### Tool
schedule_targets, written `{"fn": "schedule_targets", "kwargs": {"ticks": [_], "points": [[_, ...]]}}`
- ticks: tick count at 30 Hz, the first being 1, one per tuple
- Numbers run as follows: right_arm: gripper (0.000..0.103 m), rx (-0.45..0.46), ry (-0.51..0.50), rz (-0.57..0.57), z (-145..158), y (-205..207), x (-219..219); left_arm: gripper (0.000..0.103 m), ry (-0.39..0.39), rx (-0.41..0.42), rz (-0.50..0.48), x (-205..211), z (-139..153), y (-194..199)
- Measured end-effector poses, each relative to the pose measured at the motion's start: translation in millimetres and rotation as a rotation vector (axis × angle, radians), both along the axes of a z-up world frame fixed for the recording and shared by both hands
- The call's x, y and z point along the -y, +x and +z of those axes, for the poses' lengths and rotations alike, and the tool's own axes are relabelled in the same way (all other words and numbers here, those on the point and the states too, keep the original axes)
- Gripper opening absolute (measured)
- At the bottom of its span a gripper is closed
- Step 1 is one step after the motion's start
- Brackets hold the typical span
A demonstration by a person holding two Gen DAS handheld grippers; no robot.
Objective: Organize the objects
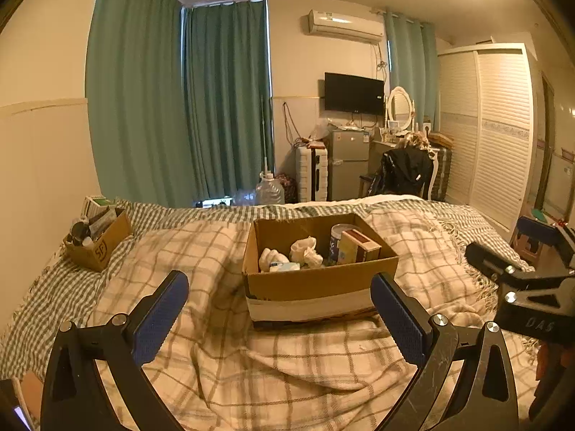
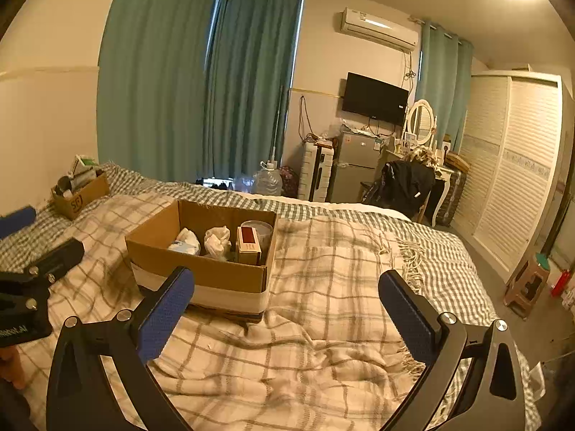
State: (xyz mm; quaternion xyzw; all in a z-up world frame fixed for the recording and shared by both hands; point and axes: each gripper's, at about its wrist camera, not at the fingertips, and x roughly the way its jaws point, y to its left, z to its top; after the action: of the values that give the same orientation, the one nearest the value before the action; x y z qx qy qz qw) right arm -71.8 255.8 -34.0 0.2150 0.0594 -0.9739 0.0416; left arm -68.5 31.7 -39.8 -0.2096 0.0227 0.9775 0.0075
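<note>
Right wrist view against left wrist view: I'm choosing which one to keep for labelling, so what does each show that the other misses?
Only the right wrist view shows the small stool on the floor by the wardrobe in full, with the red object beside it. Only the left wrist view shows the label side of the can in the cardboard box. Both show that box on the plaid blanket, the smaller box near the wall, and both grippers, left and right, open and empty.
</note>
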Motion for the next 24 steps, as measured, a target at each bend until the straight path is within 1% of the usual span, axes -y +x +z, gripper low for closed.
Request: {"fn": "schedule_targets", "kwargs": {"ticks": [7,12,16,24], "points": [[0.103,-0.006,-0.003,0.001,6.4,4.1,0.7,0.103,-0.017,0.016,-0.008,-3.4,-2.6,0.2],[0.103,-0.006,0.003,0.003,8.7,5.6,1.4,0.103,0.011,0.026,-0.006,0.5,-1.3,0.0],[0.103,-0.006,0.003,0.004,9.9,6.7,1.8,0.103,0.001,0.024,-0.002,0.4,-1.6,0.4],[0.103,-0.004,0.012,0.003,9.8,7.3,3.3,0.103,0.017,0.03,-0.001,2.8,-2.3,0.1]]}}
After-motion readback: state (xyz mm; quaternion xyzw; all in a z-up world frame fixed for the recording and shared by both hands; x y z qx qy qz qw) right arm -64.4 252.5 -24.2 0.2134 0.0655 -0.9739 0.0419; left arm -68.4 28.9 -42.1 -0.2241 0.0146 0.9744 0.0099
